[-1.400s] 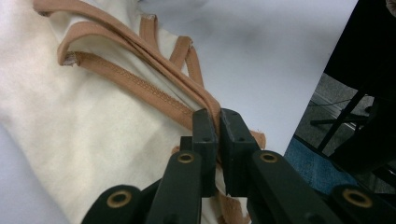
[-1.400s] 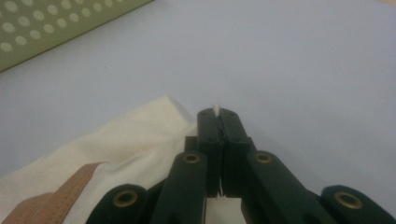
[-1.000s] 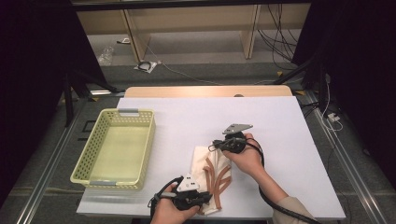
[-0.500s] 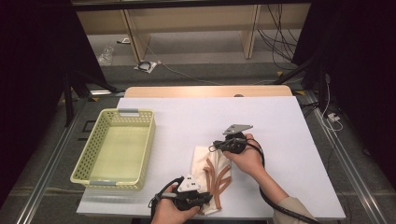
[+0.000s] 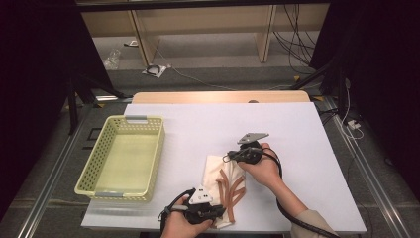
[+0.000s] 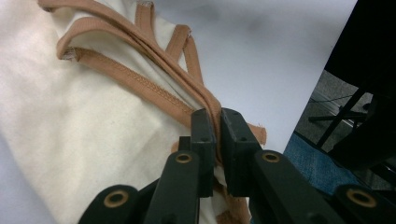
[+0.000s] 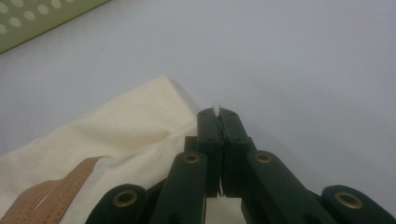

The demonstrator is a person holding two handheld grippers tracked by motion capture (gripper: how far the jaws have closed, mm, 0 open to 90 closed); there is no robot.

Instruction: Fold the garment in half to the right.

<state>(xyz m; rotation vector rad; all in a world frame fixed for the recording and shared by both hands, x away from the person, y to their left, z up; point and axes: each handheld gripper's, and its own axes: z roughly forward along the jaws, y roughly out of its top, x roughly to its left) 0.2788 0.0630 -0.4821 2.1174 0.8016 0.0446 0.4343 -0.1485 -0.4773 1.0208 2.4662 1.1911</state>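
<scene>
Hand-held gripper work here begins at the near edge of the table (image 5: 297, 129), where the left hand-held gripper (image 6: 217, 122) has its jaws pinched narrow on the brown straps (image 6: 140, 79) of a cream cloth bag (image 5: 214, 171). The bag lies flat near the table's front edge, right of the basket (image 5: 148, 148). Only the thin strap bundle sits between the pads, right at their tips, so a sideways tug could let the straps slide out, and that end of the bag would drop back onto the table. A little farther from the person, the right hand-held gripper (image 7: 218, 120) is clamped tight on a corner of the bag's cloth, with just a sliver of fabric poking past the tips; so shallow a bite looks likely to slip if the hands pull apart too hard. If one hand lifts sooner than the other, the bag may twist and the loose straps could tangle or fold under it. Farther off to the left, the yellow-green basket stands well apart from the bag; carrying the bag across low could catch a dangling strap on its rim.
</scene>
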